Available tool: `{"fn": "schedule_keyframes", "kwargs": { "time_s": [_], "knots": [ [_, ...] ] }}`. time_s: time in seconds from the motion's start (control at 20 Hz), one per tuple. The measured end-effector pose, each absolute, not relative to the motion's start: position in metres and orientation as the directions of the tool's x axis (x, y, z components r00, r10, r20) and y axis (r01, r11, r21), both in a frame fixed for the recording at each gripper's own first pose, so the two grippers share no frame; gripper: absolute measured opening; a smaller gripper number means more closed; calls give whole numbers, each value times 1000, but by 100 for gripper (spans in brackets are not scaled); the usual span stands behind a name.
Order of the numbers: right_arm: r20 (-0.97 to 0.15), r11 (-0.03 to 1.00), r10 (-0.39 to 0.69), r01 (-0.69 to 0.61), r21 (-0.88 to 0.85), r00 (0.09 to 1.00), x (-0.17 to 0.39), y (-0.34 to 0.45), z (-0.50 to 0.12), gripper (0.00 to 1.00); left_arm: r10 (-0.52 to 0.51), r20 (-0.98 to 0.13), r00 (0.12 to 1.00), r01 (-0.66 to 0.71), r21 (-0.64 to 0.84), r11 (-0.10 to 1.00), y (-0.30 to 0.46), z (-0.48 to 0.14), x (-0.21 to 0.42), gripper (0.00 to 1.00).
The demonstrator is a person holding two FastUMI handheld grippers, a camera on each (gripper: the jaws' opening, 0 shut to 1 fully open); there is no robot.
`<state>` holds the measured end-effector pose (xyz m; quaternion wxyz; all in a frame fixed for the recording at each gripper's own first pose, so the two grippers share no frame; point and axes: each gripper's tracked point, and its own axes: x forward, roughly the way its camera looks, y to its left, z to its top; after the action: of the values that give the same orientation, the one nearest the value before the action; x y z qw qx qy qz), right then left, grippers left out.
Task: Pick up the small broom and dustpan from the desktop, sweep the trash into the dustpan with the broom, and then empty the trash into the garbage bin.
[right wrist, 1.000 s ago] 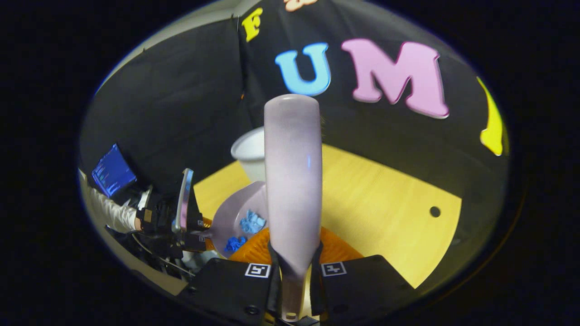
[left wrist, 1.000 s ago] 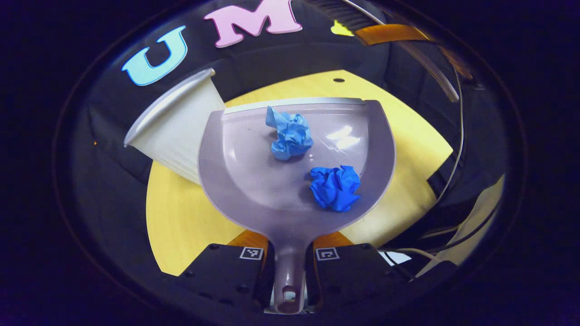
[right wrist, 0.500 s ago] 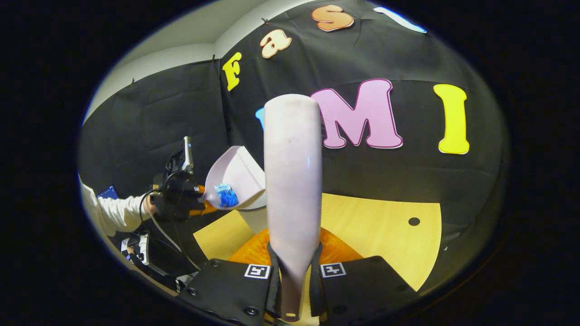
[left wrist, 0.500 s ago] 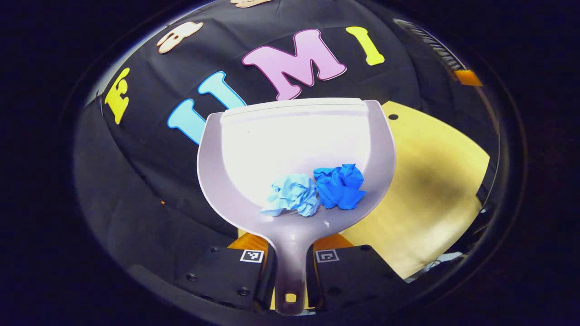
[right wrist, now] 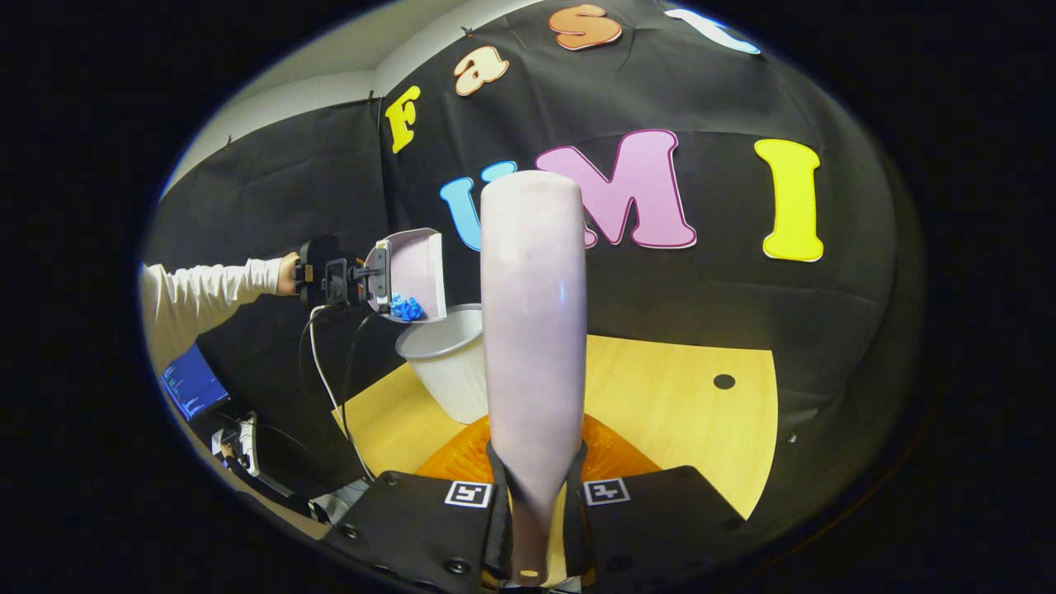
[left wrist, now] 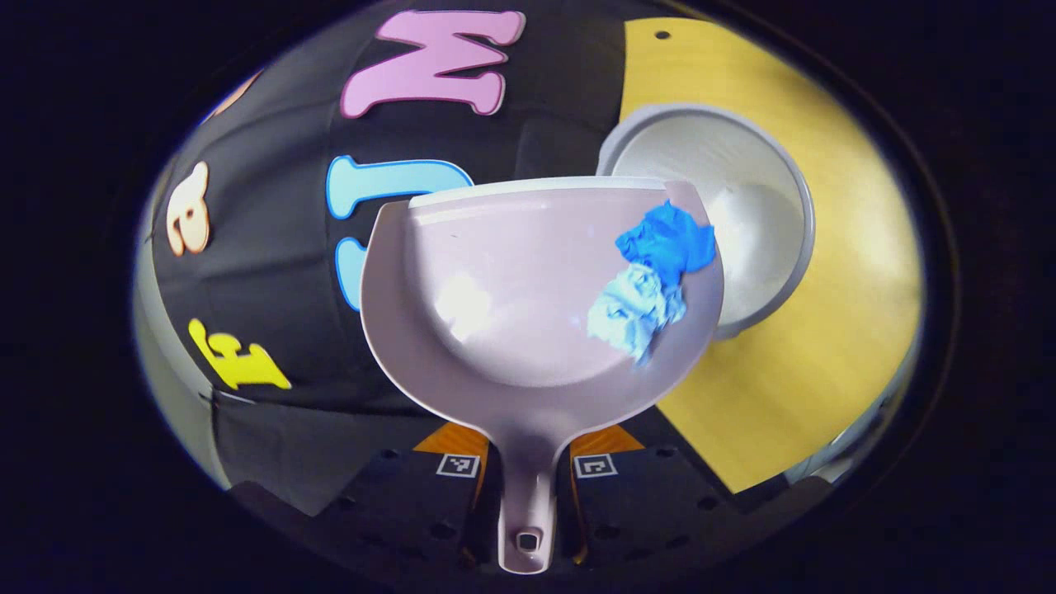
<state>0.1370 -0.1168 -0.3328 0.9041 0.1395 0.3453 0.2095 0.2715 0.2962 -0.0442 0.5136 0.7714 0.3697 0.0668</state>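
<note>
In the left gripper view, the left gripper (left wrist: 528, 483) sits at the bottom centre of the frame with both fingers clamped on the handle of the dustpan (left wrist: 495, 297). The pan fans out above the fingers and fills the middle of the frame. Two crumpled paper balls lie against its right wall: a dark blue one (left wrist: 667, 241) above, touching a pale blue one (left wrist: 634, 304) just below it. Behind the pan's right edge, in the upper right, the open mouth of the bin (left wrist: 742, 198) stands on the yellow table (left wrist: 825, 346).

In the right gripper view, the right gripper (right wrist: 535, 499) at bottom centre is clamped on the broom (right wrist: 534, 330), whose handle rises straight up the middle, orange bristles spread just behind the fingers. At mid left, a white sleeve (right wrist: 206, 285) reaches in, and the dustpan is tipped on its side above the bin.
</note>
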Motion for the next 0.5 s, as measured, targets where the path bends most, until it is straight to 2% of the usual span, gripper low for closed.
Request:
{"fn": "schedule_keyframes", "kwargs": {
  "time_s": [0.1, 0.2, 0.25, 0.35, 0.5],
  "knots": [
    [-574, 876, 472, -283, 390, 669, 135, -117, -337, 26, 601, -166, 782, 495, 752, -436, 295, -32, 270, 25],
    [-593, 887, 456, -287, 361, 663, 133, -120, -343, 26, 568, -107, 816, 488, 656, -576, 295, -27, 271, 27],
    [-599, 890, 452, -291, 351, 661, 132, -121, -344, 26, 551, -97, 829, 475, 642, -602, 300, -21, 275, 25],
    [-602, 888, 456, -293, 354, 655, 130, -118, -345, 26, 556, -123, 822, 469, 700, -538, 304, -23, 276, 25],
    [-607, 894, 445, -286, 345, 658, 131, -120, -344, 26, 573, -202, 795, 434, 848, -303, 288, -28, 266, 25]
  ]
}}
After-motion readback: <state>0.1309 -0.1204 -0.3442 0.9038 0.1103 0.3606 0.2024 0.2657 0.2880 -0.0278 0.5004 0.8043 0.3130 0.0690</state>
